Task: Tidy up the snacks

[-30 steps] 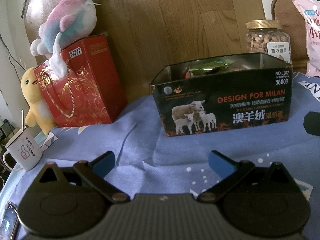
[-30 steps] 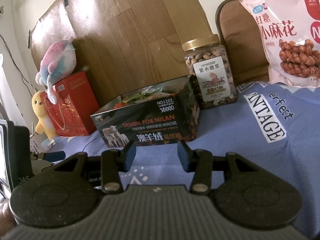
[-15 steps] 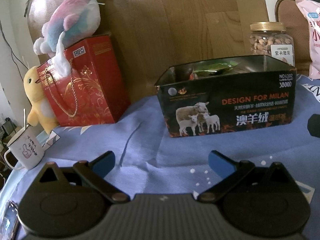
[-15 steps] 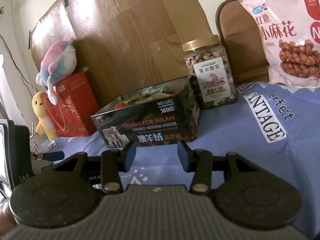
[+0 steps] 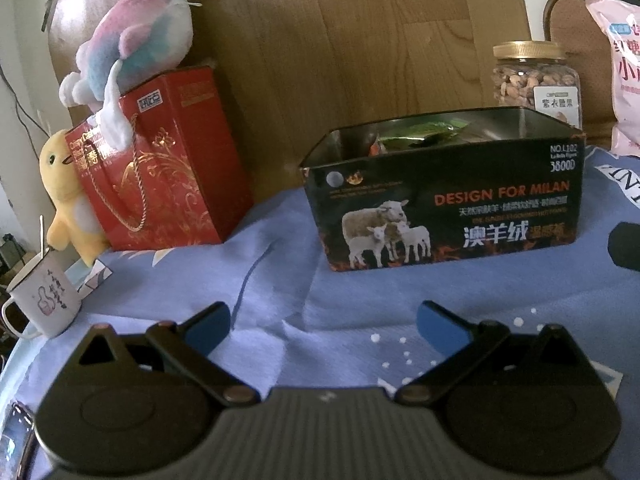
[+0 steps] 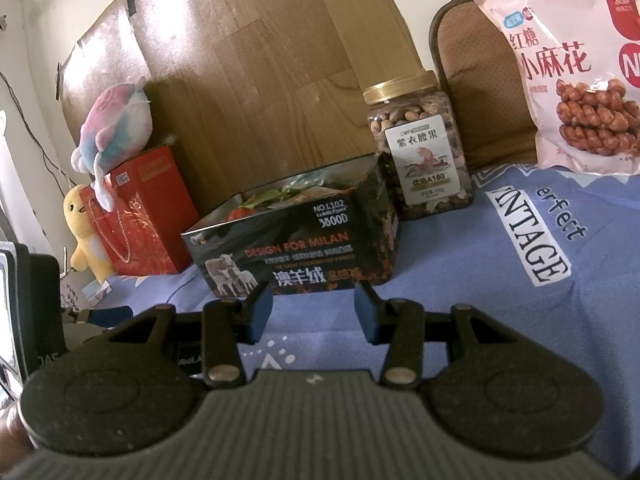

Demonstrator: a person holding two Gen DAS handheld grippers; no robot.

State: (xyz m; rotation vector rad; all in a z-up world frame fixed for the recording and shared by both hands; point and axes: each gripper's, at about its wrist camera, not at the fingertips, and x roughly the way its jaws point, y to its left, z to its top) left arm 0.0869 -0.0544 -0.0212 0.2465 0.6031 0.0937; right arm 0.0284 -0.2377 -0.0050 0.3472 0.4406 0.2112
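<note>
A black tin box (image 5: 448, 200) with sheep and "DESIGN FOR MILAN" print stands open on the blue cloth, with green and red snack packets inside; it also shows in the right wrist view (image 6: 296, 248). A nut jar with a gold lid (image 6: 420, 148) stands behind its right end, also in the left wrist view (image 5: 536, 80). A pink twist-snack bag (image 6: 576, 68) leans at the far right. My left gripper (image 5: 324, 324) is open and empty, well short of the box. My right gripper (image 6: 314, 308) is open and empty, just in front of the box.
A red gift bag (image 5: 160, 164) with a plush fish (image 5: 136, 44) on top and a yellow duck toy (image 5: 68, 196) stand at the left. A white mug (image 5: 44, 296) sits at the left edge. A wooden board (image 6: 260, 80) and brown chair back (image 6: 476, 92) are behind.
The left gripper's view has shifted slightly, so the box and jar sit a little further right. The right gripper has hardly moved. Both grippers stay open.
</note>
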